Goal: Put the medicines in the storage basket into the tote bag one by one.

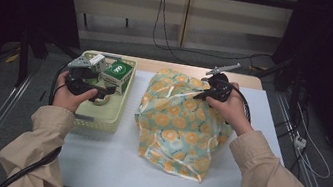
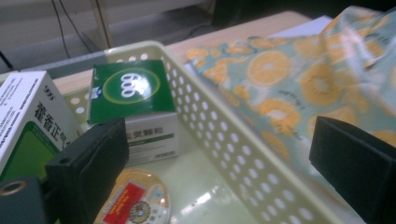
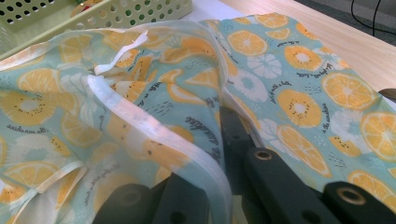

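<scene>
A translucent bag (image 1: 180,121) printed with orange slices lies bunched on the white table top. My right gripper (image 1: 205,94) is at the bag's far right part, shut on its white-trimmed rim (image 3: 154,130), which drapes over the jaws of that gripper (image 3: 224,135). Over the pale green perforated basket (image 1: 99,119) at the left hovers my left gripper (image 1: 102,94), open and holding nothing. In the left gripper view, the left gripper (image 2: 224,154) has one jaw above the basket's inside and the other out over the bag (image 2: 303,79), straddling the basket wall (image 2: 219,130).
In the basket are a green-topped box (image 2: 128,88), a white and green box (image 2: 28,112) and a round tin with a red label (image 2: 135,200). White table surface (image 1: 108,160) runs in front of the bag. Cables (image 1: 307,151) trail on the floor at the right.
</scene>
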`<state>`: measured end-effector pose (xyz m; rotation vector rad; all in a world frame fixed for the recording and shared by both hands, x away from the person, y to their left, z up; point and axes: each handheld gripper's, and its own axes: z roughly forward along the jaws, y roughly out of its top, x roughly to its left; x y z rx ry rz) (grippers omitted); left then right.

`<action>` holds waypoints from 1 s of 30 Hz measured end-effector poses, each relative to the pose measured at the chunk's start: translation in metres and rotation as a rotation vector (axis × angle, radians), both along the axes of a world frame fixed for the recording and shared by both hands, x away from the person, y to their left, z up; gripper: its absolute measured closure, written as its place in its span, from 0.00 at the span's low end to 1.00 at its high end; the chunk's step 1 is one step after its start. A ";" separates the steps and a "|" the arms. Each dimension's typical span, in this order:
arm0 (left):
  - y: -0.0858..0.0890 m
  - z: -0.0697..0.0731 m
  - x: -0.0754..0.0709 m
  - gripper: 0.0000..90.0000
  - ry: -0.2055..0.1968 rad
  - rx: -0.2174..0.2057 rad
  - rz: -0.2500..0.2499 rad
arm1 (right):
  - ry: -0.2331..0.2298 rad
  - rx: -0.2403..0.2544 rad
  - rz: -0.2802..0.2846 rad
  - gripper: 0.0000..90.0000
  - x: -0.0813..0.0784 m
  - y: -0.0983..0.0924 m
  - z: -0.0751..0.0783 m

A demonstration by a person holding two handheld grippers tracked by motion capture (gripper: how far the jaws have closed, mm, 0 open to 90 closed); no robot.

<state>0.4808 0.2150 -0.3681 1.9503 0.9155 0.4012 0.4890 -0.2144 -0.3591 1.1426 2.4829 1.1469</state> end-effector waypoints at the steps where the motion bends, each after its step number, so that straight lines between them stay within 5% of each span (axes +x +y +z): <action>1: 0.000 -0.002 0.003 0.06 0.006 0.008 0.001 | 0.001 0.000 0.000 1.00 0.000 0.000 0.000; 10: 0.004 -0.023 0.021 0.06 0.014 0.073 0.037 | 0.004 0.007 0.003 1.00 0.000 0.000 0.000; 17: 0.002 -0.036 0.026 0.06 0.063 0.095 0.009 | 0.008 0.006 0.008 1.00 0.000 0.000 -0.003; 26: 0.008 -0.052 0.033 0.07 0.107 0.125 0.037 | 0.009 0.004 0.013 1.00 0.000 0.002 -0.004; 30: 0.010 -0.057 0.037 0.07 0.117 0.170 0.050 | 0.012 0.002 0.018 1.00 0.000 0.003 -0.005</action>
